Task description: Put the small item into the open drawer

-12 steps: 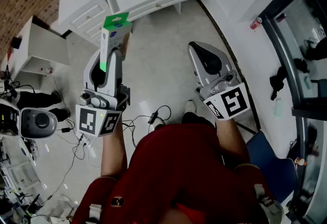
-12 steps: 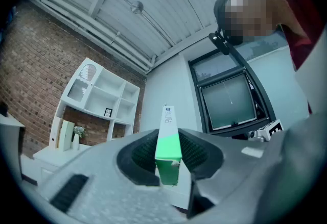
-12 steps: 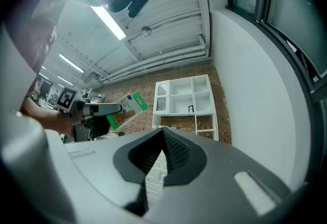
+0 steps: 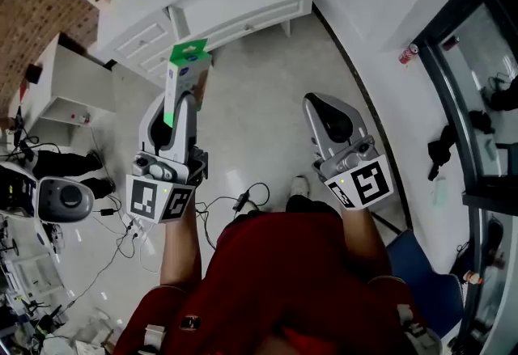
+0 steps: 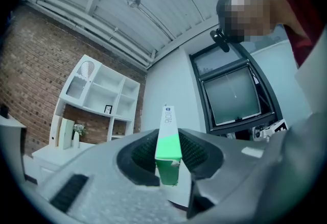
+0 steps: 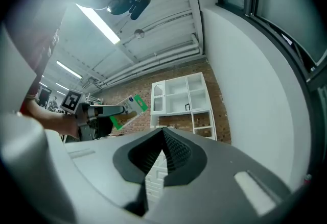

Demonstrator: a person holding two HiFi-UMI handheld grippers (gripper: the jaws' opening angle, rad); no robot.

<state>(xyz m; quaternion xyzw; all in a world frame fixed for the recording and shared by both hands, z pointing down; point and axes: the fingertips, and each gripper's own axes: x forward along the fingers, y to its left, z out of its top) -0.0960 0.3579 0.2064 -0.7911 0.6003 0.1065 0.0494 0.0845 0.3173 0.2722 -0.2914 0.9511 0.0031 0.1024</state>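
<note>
Transport looks like the step in hand: the box [image 4: 188, 70], green and white, is pinched at its lower end by the left gripper [image 4: 176, 107] and stands up out of the jaws, in the air over the floor [image 4: 259, 103] and short of the white cabinet [image 4: 227, 2]. In the left gripper view the ribbed pads press both of its flat sides, with most of its length free above them.

To do this well, I would keep the pinch firm and the box upright, since so tall a carton held low could swing or slip. I would bring it over the drawer before lowering and let go only once it is inside. Which drawer stands open I cannot tell from these views, so that needs finding first.

The left forearm reaches forward, gripper aimed at the cabinet. The right gripper [image 4: 324, 107] is held level beside it, well apart, jaws pressed together on nothing.
</note>
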